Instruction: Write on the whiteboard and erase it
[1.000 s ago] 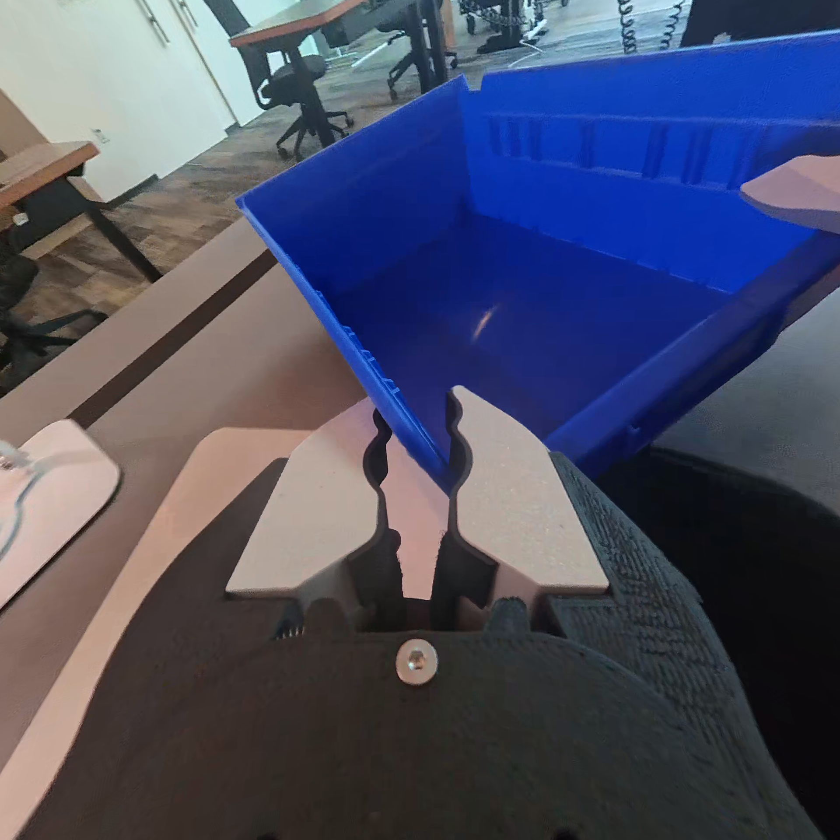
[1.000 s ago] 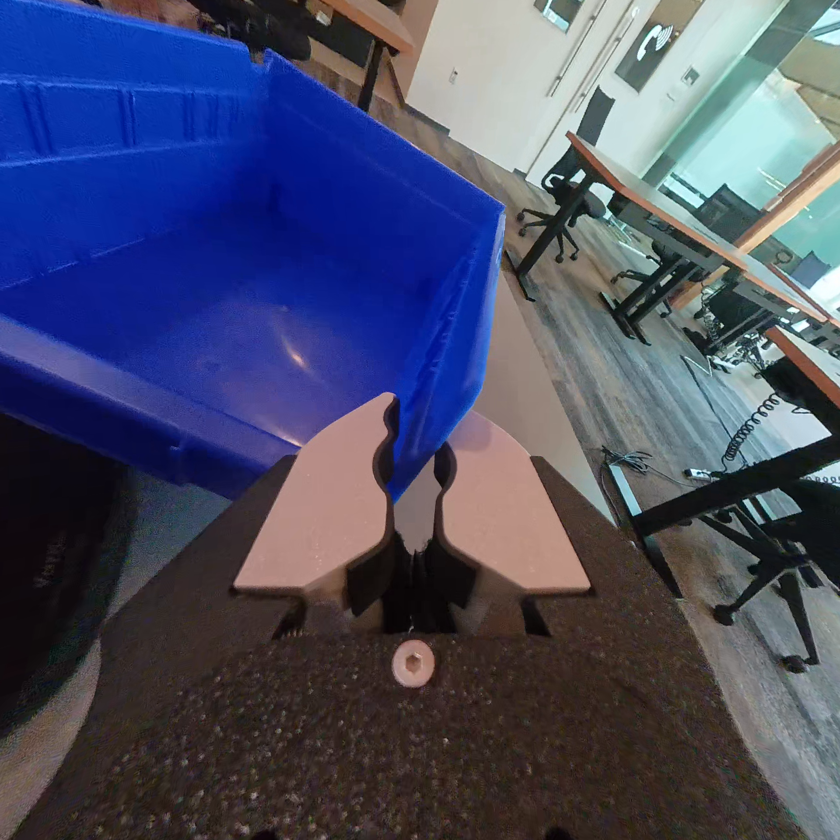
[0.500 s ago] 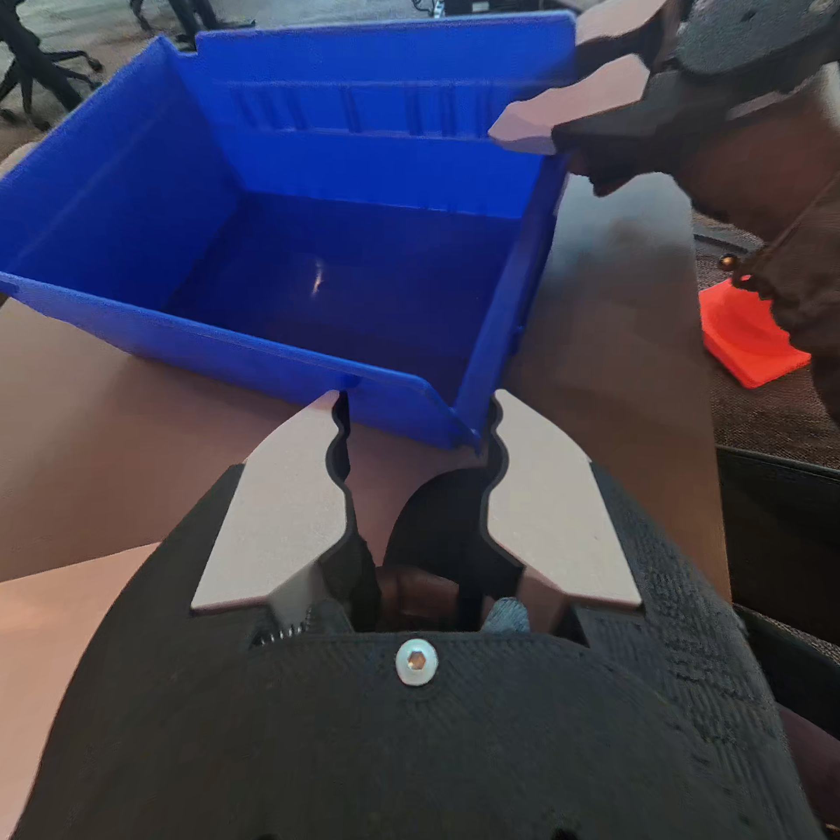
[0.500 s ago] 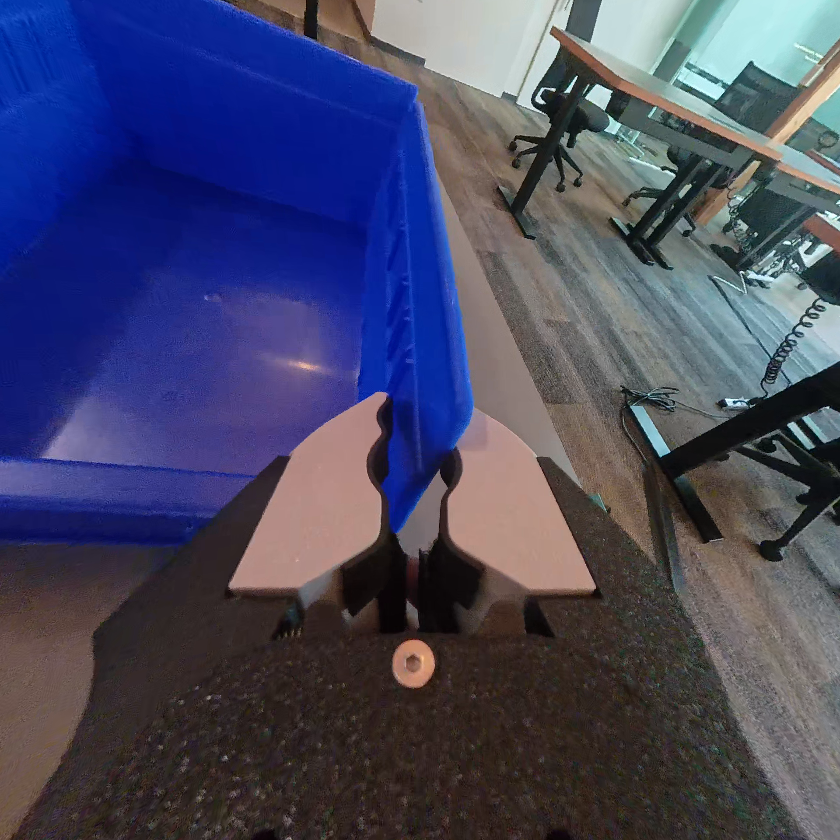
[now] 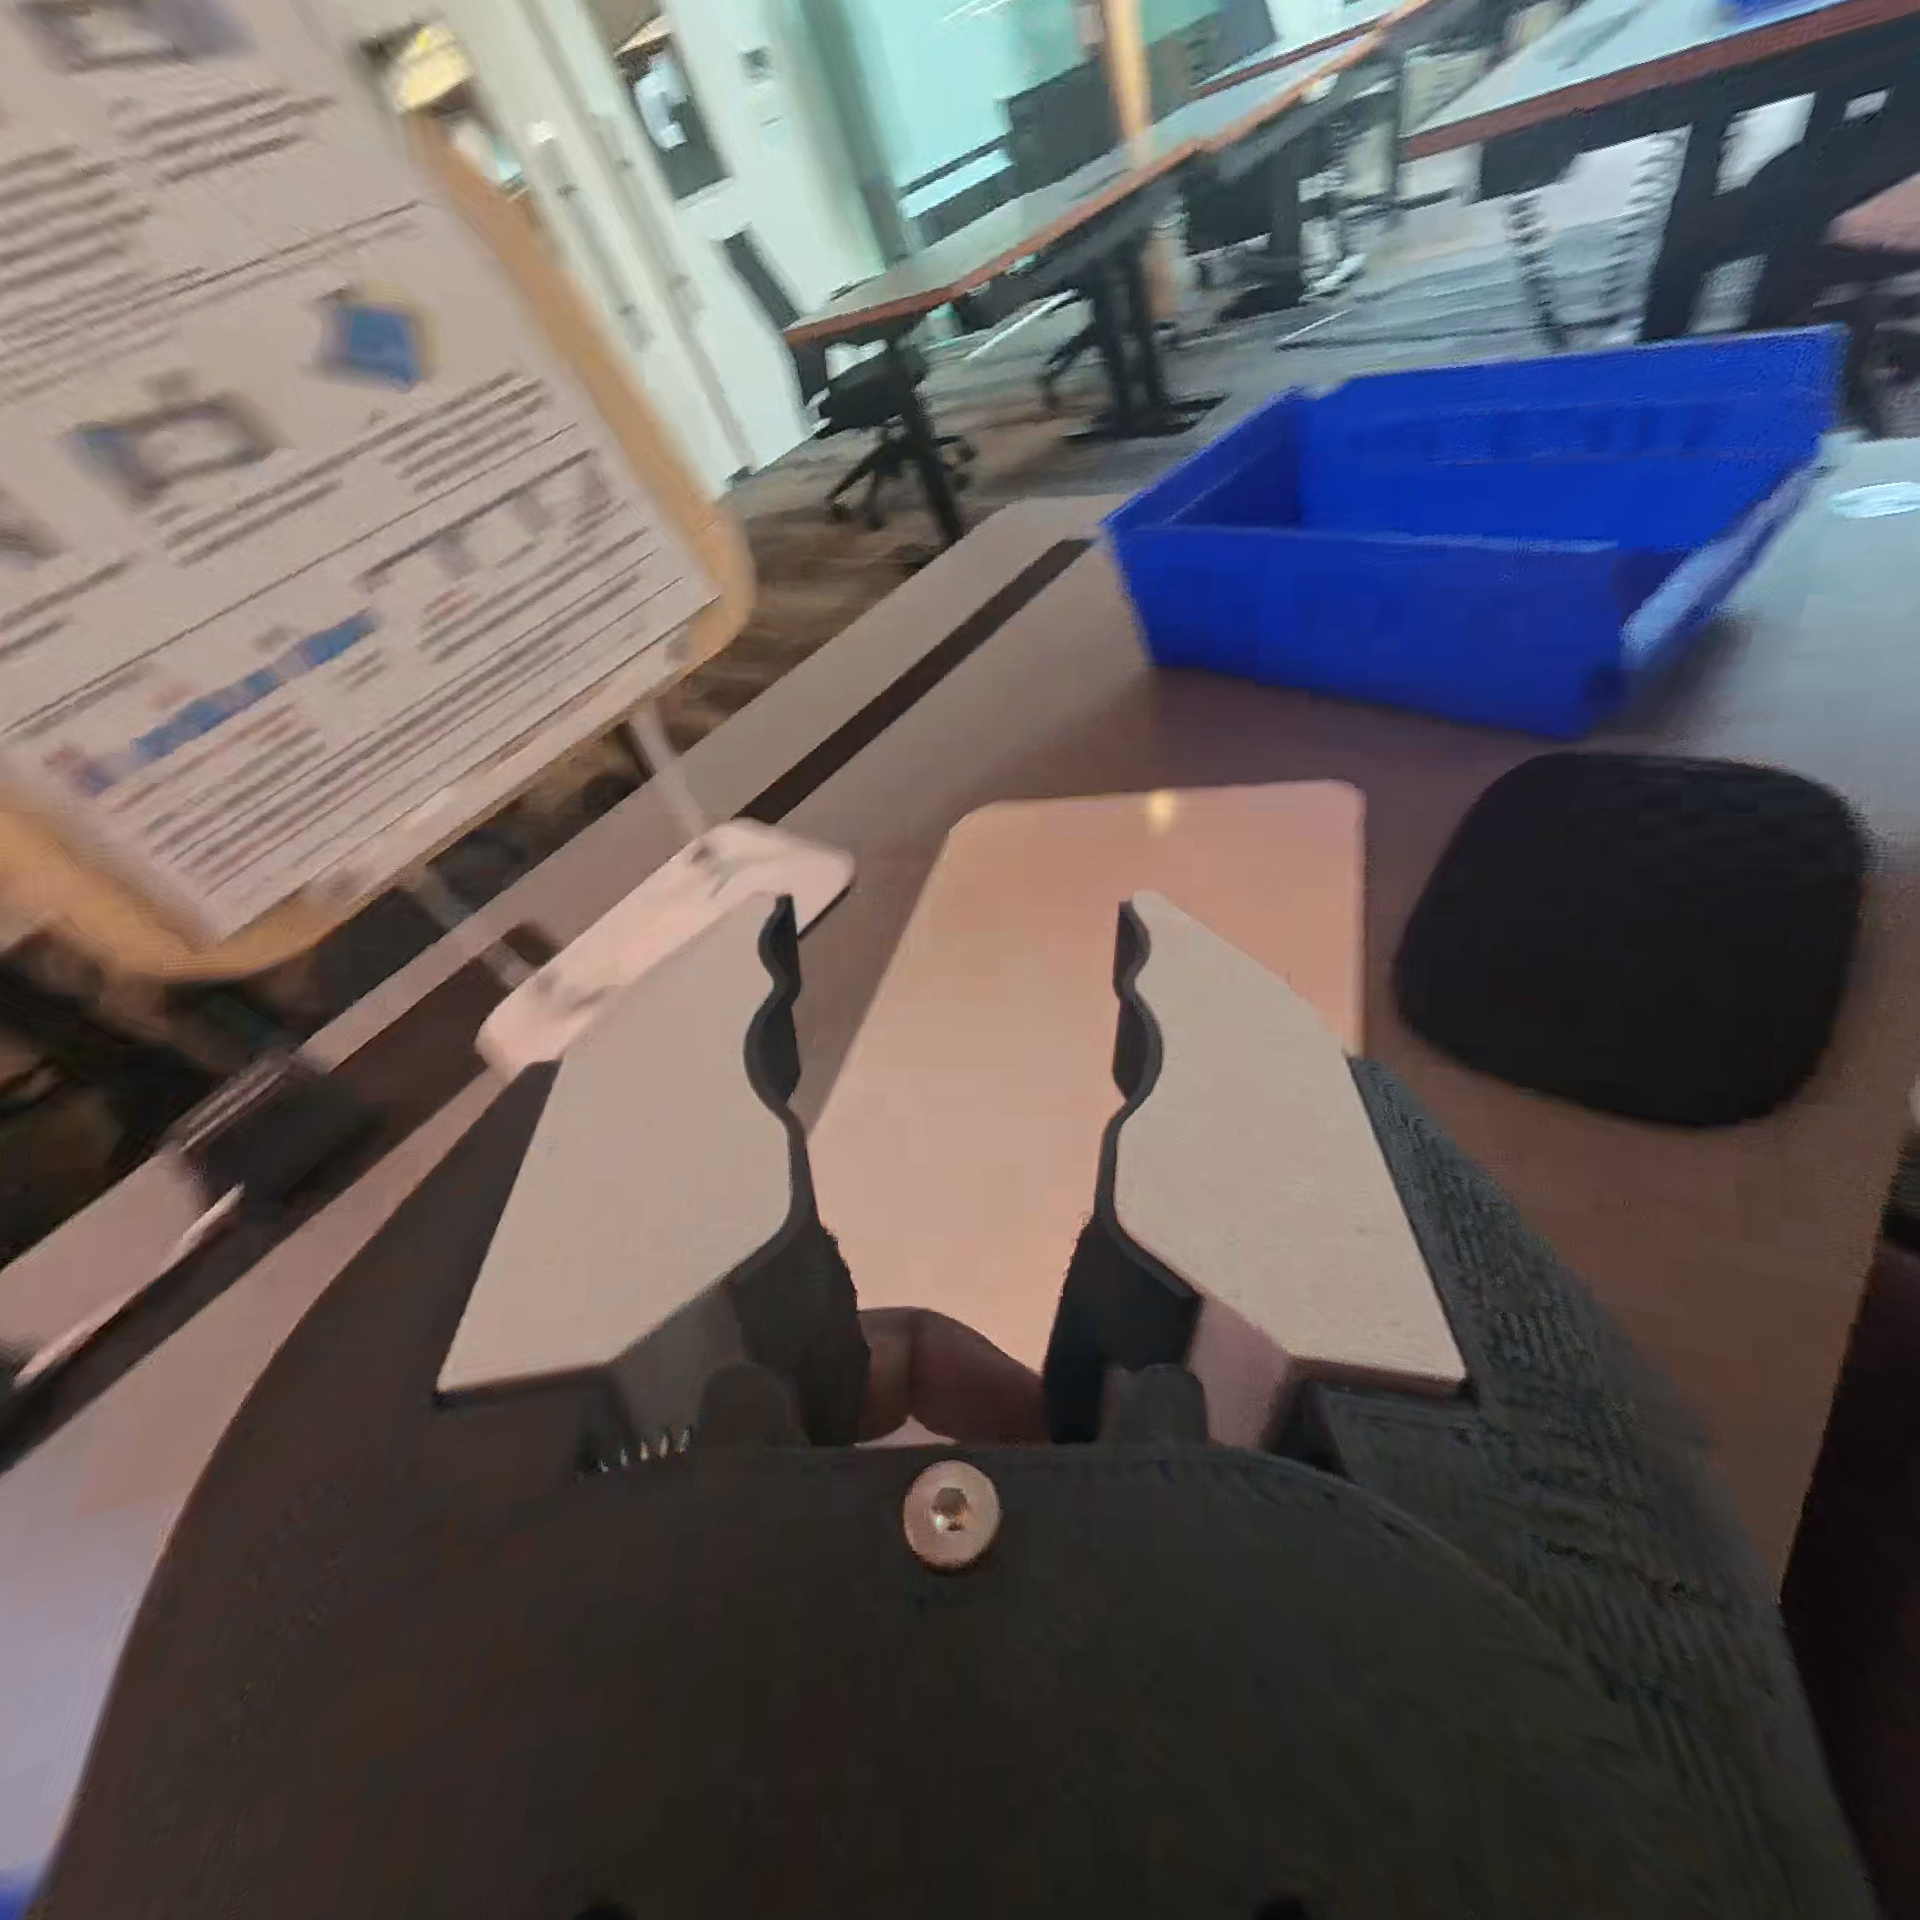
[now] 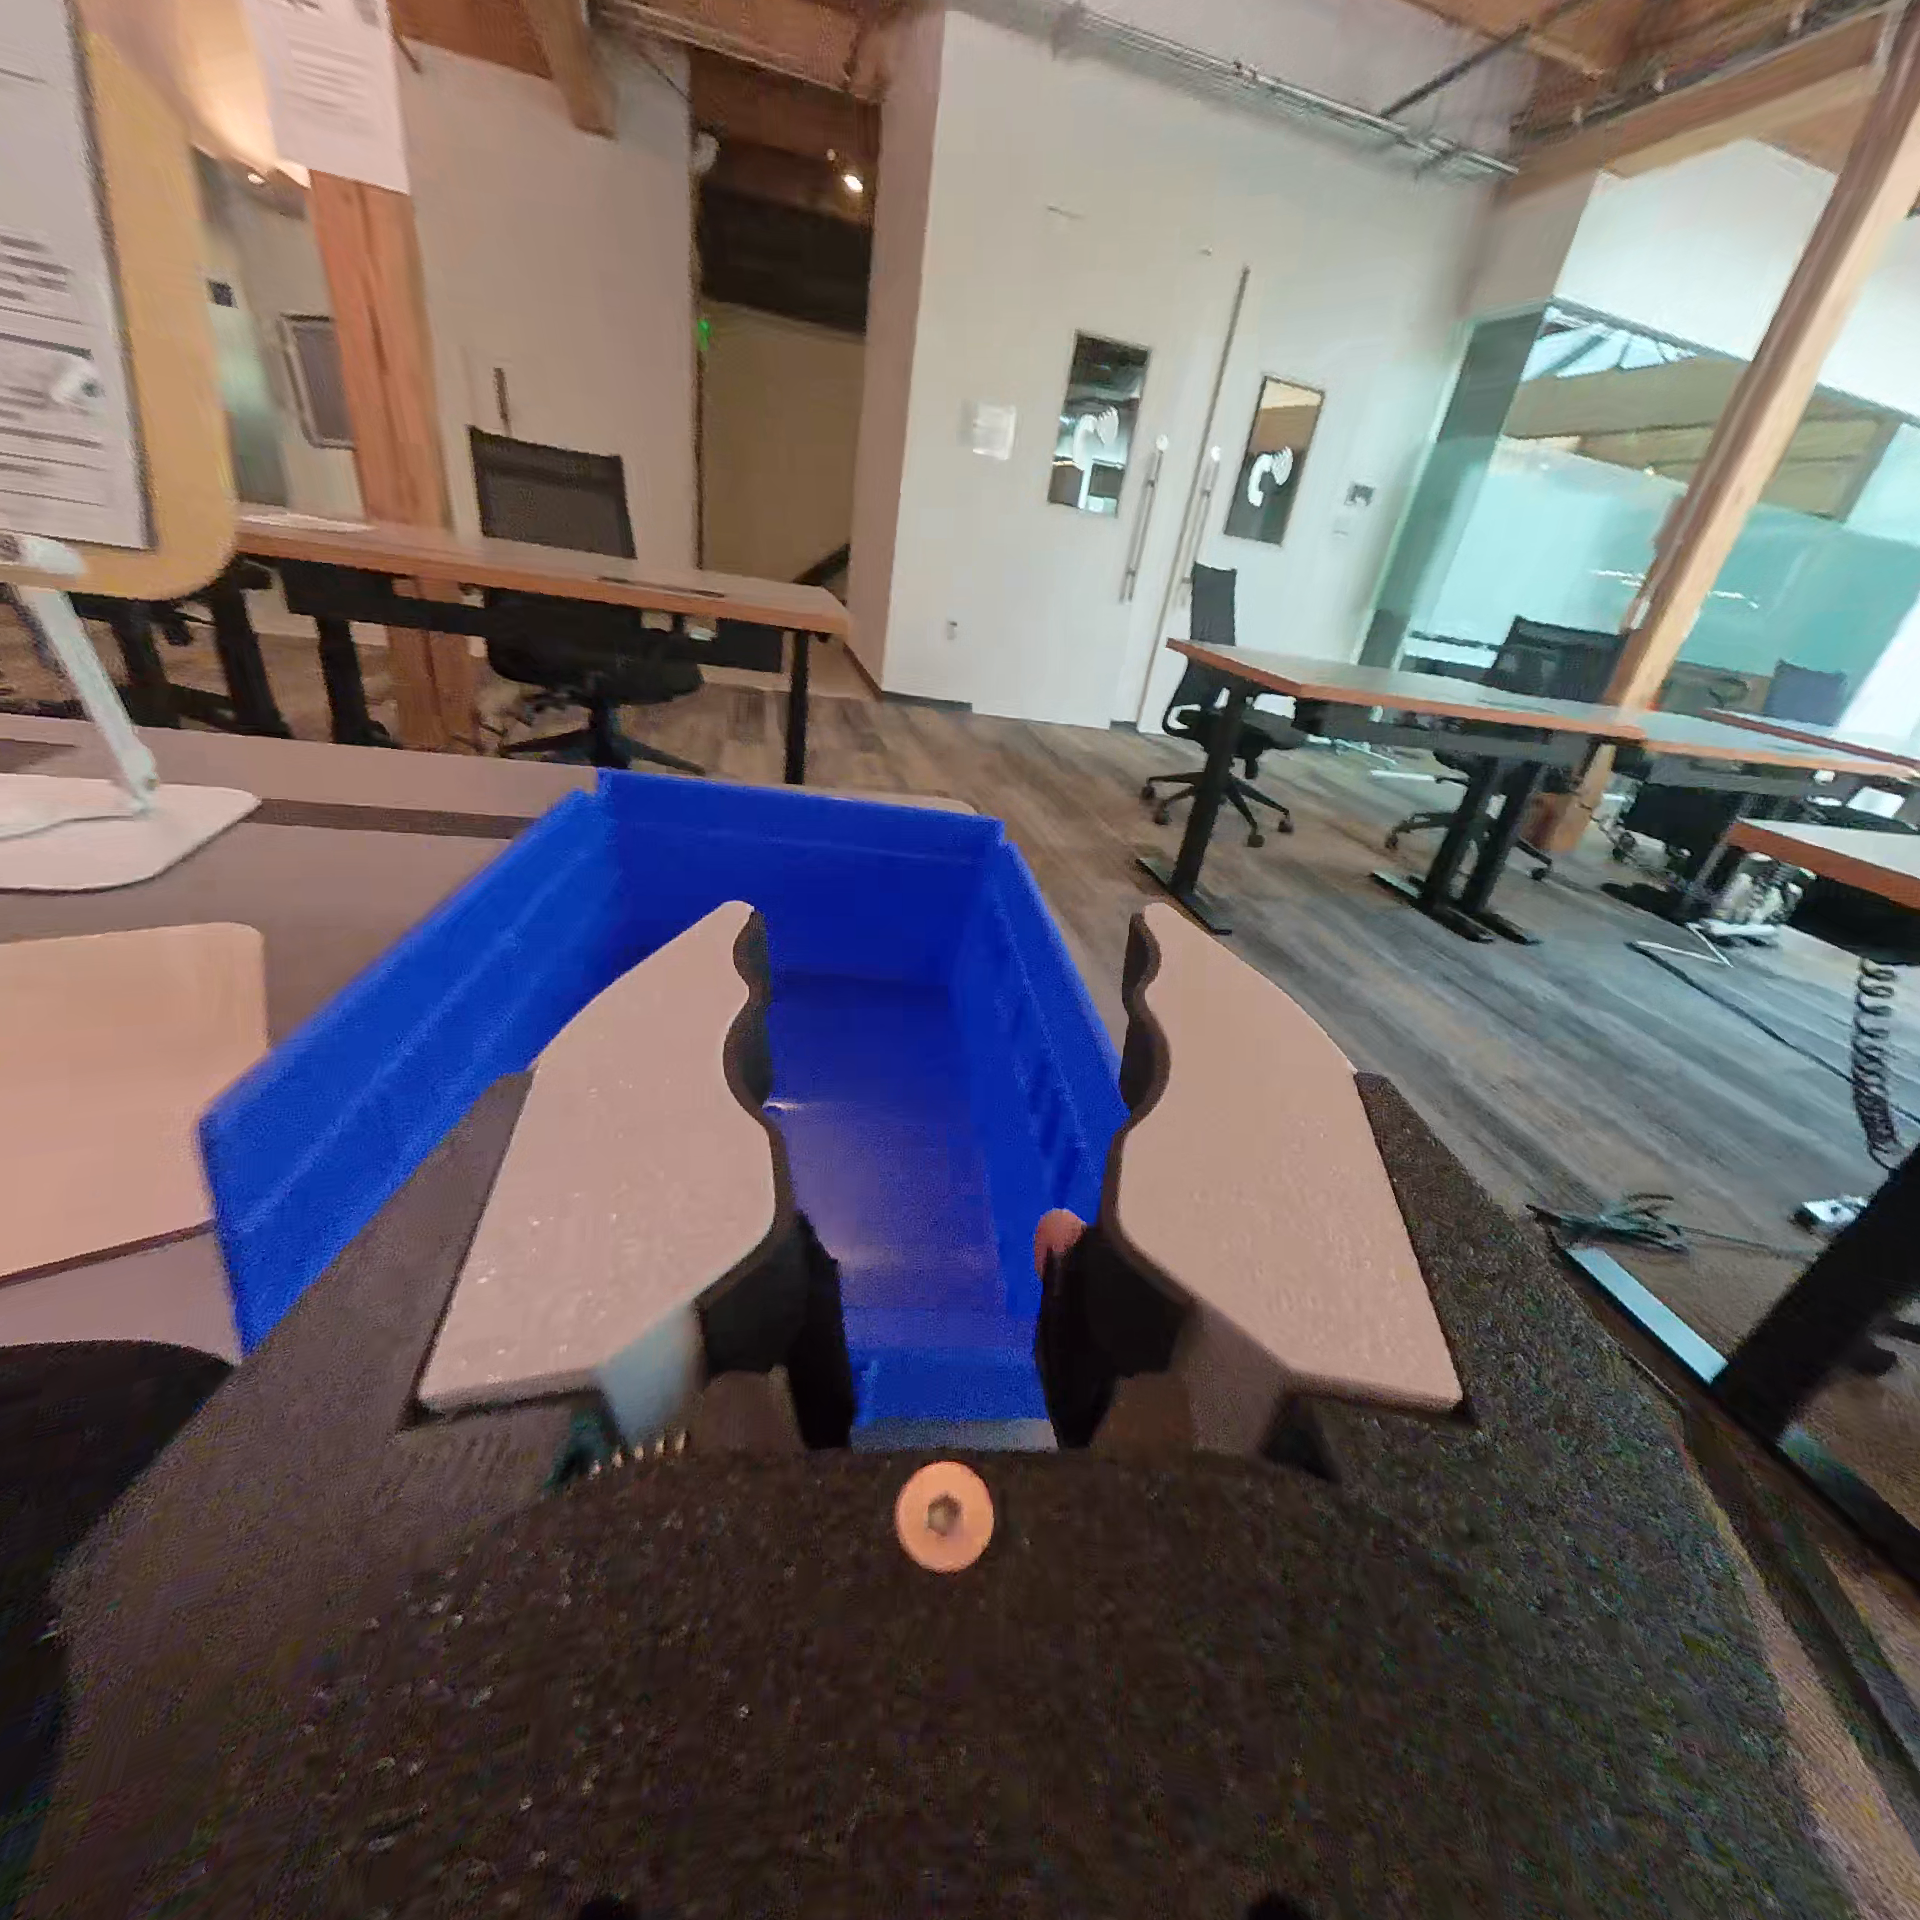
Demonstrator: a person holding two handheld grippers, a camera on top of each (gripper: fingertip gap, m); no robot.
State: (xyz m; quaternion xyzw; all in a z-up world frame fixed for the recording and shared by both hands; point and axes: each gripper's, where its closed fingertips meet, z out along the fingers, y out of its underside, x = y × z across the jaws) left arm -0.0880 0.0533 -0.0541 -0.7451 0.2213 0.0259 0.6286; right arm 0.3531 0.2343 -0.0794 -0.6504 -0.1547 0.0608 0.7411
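Both claws empty and spread wide. Left claw (image 5: 956, 914) hangs over a pale flat panel (image 5: 1143, 894) lying on the bench (image 5: 1558, 1226); I take that panel to be the whiteboard, though it shows no marks and I can't confirm it. Right claw (image 6: 940, 920) hangs over the blue bin (image 6: 416, 1049), which sits at the bench's far right edge and looks empty from here. Black pad (image 5: 1621, 945) lies just right of the panel, near the bin; could be the eraser, can't tell. A printed board on a white stand (image 5: 665, 966) is off to the left, not part of the job. My read: task is at the very start, nothing written, no marker in either claw. I don't see a marker in either view, left view is motion-blurred. Next move calls for locating the marker first, then closing one claw on it squarely so the tip stays steady, other claw free to brace the panel.
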